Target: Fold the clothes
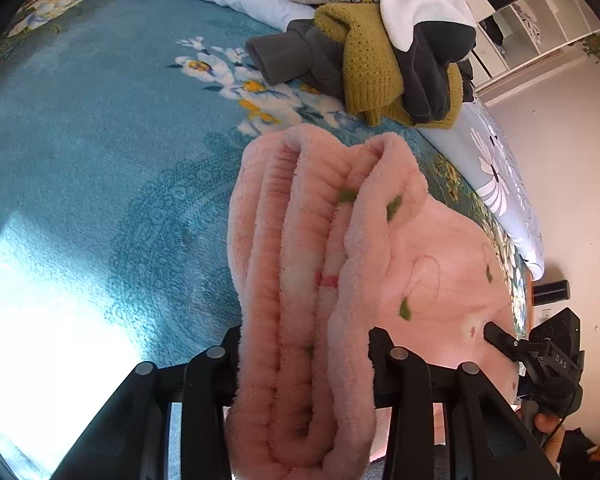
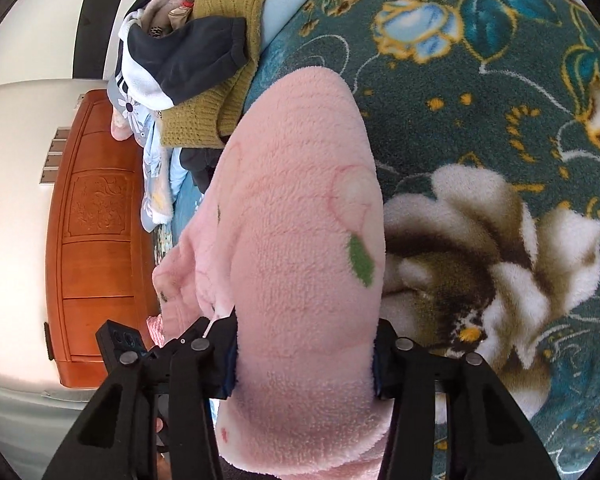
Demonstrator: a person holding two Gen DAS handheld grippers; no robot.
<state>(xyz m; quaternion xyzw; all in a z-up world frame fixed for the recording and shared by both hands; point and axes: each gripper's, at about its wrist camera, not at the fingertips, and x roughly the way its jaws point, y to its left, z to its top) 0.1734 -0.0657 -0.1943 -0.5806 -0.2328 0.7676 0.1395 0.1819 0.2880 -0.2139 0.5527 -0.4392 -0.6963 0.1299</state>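
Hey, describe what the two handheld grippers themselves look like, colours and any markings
Both are matte black plastic. The left gripper and right gripper have angular linkage arms joined by round grey metal pins. Seen from the left wrist, the right unit's boxy body has white "DAS" lettering and a thin black cable; bare fingertips show beneath, no sleeve visible.

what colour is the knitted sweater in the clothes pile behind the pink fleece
Mustard yellow: the chunky knitted sweater lies among dark grey and white clothes. The left wrist view shows it best.

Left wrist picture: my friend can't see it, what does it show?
The left gripper pinches a bunched, fluffy pink garment above a blue flowered blanket. Behind lies a pile of unfolded clothes, and the right gripper pokes in at the right edge.
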